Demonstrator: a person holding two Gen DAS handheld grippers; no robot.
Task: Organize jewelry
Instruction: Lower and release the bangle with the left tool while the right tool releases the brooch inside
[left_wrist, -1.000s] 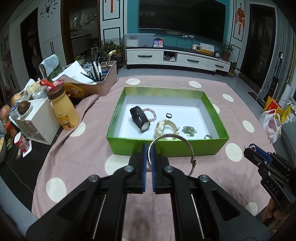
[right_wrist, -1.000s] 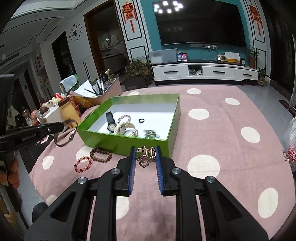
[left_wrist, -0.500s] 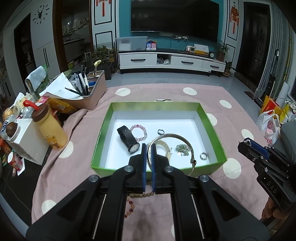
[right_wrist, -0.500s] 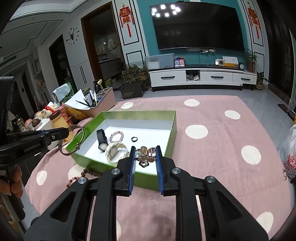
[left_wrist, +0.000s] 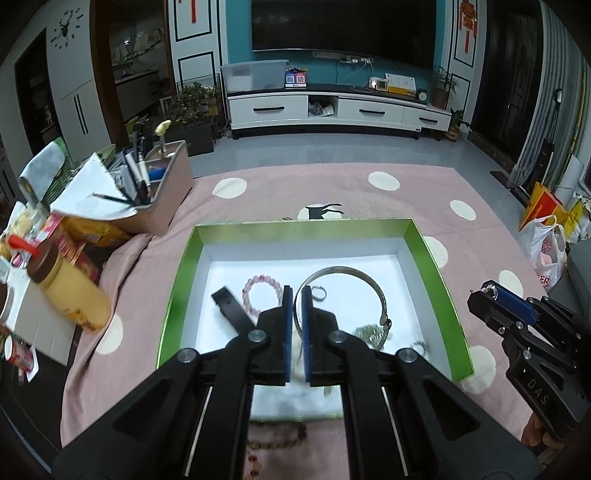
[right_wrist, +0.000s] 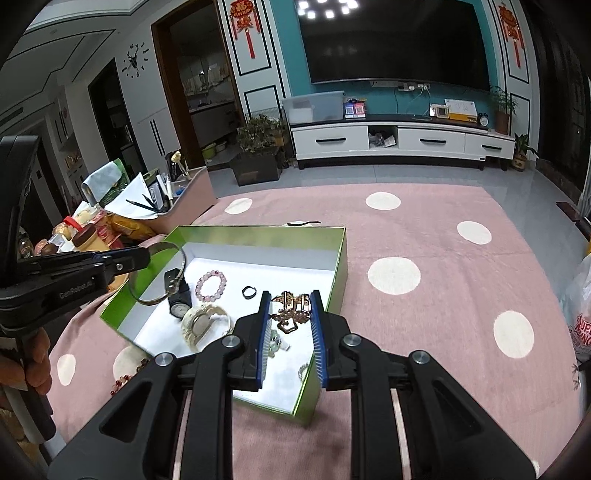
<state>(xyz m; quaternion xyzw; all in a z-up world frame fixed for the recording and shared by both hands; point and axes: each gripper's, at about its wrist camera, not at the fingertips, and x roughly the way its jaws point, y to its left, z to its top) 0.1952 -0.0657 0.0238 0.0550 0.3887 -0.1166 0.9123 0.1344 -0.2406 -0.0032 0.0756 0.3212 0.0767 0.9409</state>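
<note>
Left hand-held gripper (left_wrist: 297, 295) pinched shut on a thin silver metal bangle (left_wrist: 369, 282); the bangle arcs out to the right of the blue pads, above the interior of the shallow green cardboard box with white floor (left_wrist: 439, 273); in the right wrist view the same bangle (right_wrist: 176, 254) hangs at the box's left edge, off the tip of the left hand-held gripper (right_wrist: 142, 256).

Right hand-held gripper (right_wrist: 289, 306) narrow, clamped on an ornate gold-coloured hair clip (right_wrist: 290, 314); clip held over the right part of the box (right_wrist: 341, 254), clear of the floor as far as can be told.

Lying in the box: black wristwatch (right_wrist: 177, 301); pink beaded bracelet (right_wrist: 210, 284); small dark ring (right_wrist: 249, 291); cream-coloured watch (right_wrist: 201, 323); greenish piece near the front, blurred.

Box sits on a pink cloth with cream dots (right_wrist: 393, 275) over the counter; dark red and brown bead strings (left_wrist: 273, 439) on the cloth just in front of the box; yellow bottle with brown cap (left_wrist: 70, 291) well left.
</note>
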